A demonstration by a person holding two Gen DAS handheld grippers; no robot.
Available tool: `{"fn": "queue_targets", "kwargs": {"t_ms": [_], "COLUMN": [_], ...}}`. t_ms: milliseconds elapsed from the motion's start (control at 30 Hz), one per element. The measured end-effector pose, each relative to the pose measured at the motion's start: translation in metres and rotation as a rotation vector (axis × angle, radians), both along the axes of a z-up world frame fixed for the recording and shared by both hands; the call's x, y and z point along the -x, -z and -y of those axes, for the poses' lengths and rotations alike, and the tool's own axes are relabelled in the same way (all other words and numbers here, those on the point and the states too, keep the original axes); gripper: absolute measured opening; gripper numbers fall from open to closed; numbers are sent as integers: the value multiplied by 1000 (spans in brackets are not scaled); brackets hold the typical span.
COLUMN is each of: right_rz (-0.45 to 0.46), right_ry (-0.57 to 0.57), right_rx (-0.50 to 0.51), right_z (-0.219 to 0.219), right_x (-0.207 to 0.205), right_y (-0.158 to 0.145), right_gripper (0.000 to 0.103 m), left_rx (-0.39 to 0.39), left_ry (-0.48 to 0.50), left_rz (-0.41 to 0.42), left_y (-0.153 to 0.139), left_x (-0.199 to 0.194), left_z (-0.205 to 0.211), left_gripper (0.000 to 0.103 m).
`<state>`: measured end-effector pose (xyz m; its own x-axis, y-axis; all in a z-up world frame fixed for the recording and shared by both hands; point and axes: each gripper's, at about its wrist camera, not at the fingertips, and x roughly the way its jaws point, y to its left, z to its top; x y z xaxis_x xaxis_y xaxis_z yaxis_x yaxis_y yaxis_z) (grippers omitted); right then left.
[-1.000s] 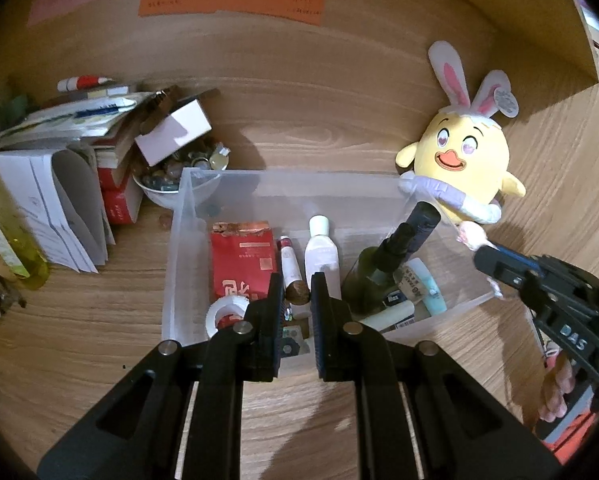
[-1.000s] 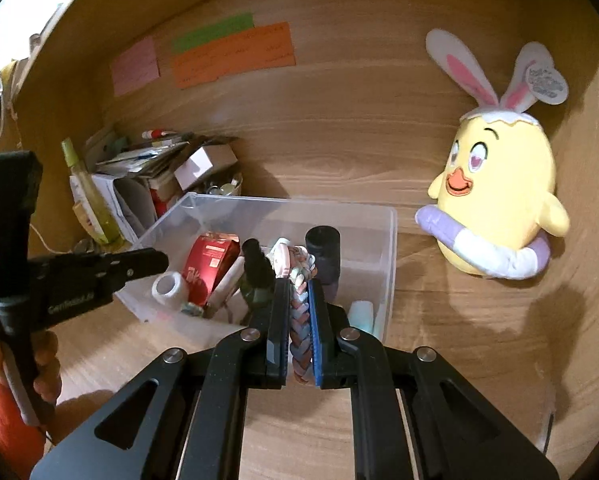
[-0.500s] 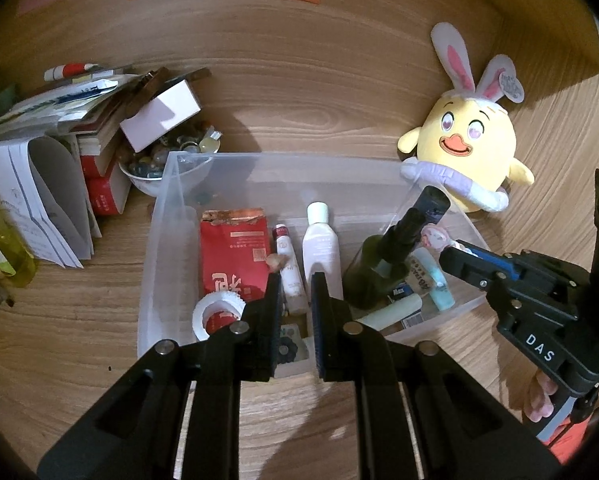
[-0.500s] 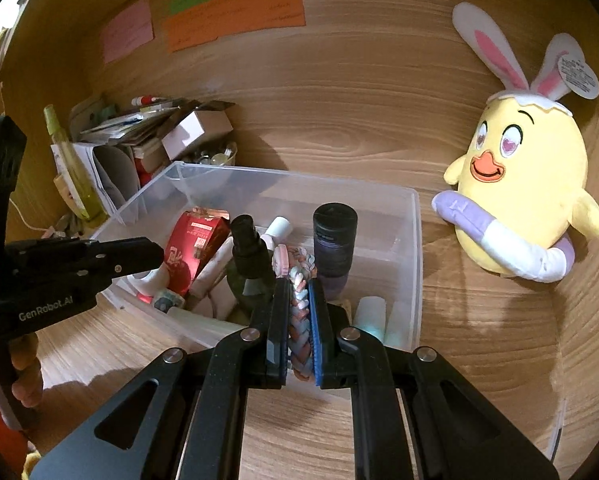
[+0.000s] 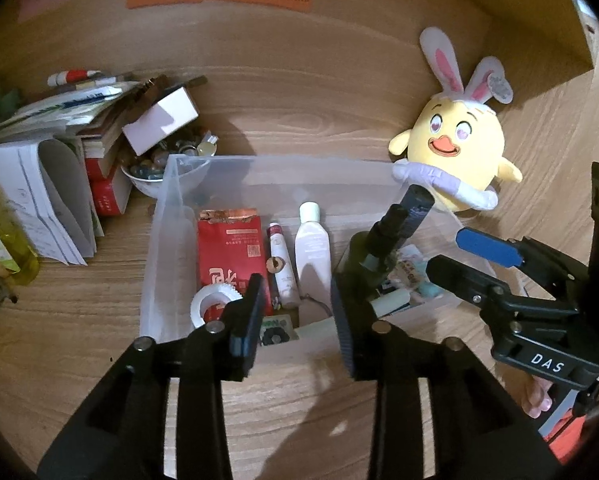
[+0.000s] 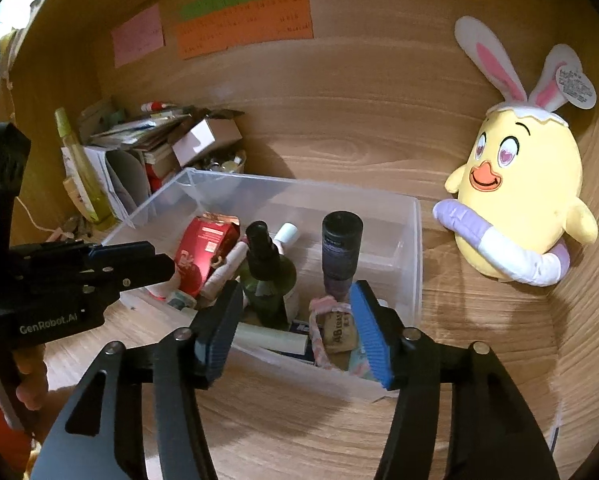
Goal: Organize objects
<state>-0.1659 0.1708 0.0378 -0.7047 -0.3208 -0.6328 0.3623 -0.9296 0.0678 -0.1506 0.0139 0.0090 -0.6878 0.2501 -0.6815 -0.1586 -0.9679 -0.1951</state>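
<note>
Bin edge: clear bin (image 5: 167,240) near rim lies just before both tools; bare surface (image 5: 299,400) below.
Left tool (image 5: 297,312): just opened, empty.
Right tool (image 6: 295,328): just opened, braided cord (image 6: 319,336) released into the bin.

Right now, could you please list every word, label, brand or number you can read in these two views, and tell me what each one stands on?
"DAS": on the black body of the right gripper, seen from the left wrist.
"GenRobot.AI": on the black body of the left gripper, seen from the right wrist.
Orange paper note on the wooden wall: writing too blurred to read.
Red foil pouch in the clear plastic bin: large white characters, not legible.
</note>
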Motion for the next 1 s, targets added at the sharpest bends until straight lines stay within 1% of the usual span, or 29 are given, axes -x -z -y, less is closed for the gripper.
{"fn": "queue_targets", "kwargs": {"t_ms": [100, 133, 200, 233, 267, 367, 500, 700, 800, 933, 1000], "right_rz": [-7, -8, -12, -16, -20, -34, -50, -72, -77, -98, -111], "right_ry": [-6, -7, -15, -15, -15, -20, -9, 16, 21, 29, 29], "right_rx": [11, 12, 14, 18, 21, 30, 17, -12, -24, -28, -29], "right_z": [-1, -1, -2, -2, -2, -3, -4, -6, -6, -7, -6], "right_x": [-6, -6, -10, -13, -15, -22, -29, -36, -40, -48, -54], "right_y": [-4, -5, -7, -8, -9, -12, -15, -14, -11, -10, -9], "right_gripper": [54, 56, 63, 70, 73, 79, 82, 89, 92, 102, 102], "left_rx": [8, 12, 16, 18, 19, 28, 48, 75, 72, 70, 68], "left_ry": [-10, -13, -14, -15, -17, -26, -32, -37, -51, -64, -65], "left_rz": [-26, -36, -48, -54, -63, -86, -112, -135, -140, -140, -138], "left_y": [-5, -7, -9, -11, -12, -15, -15, -13, -12, -10, -9], "left_x": [-8, -11, -16, -18, -21, -29, -39, -52, -56, -59, -61], "left_z": [1, 2, 3, 3, 4, 5, 5, 3, 4, 6, 6], "left_gripper": [46, 47, 51, 53, 55, 63, 74, 89, 93, 94, 94]}}
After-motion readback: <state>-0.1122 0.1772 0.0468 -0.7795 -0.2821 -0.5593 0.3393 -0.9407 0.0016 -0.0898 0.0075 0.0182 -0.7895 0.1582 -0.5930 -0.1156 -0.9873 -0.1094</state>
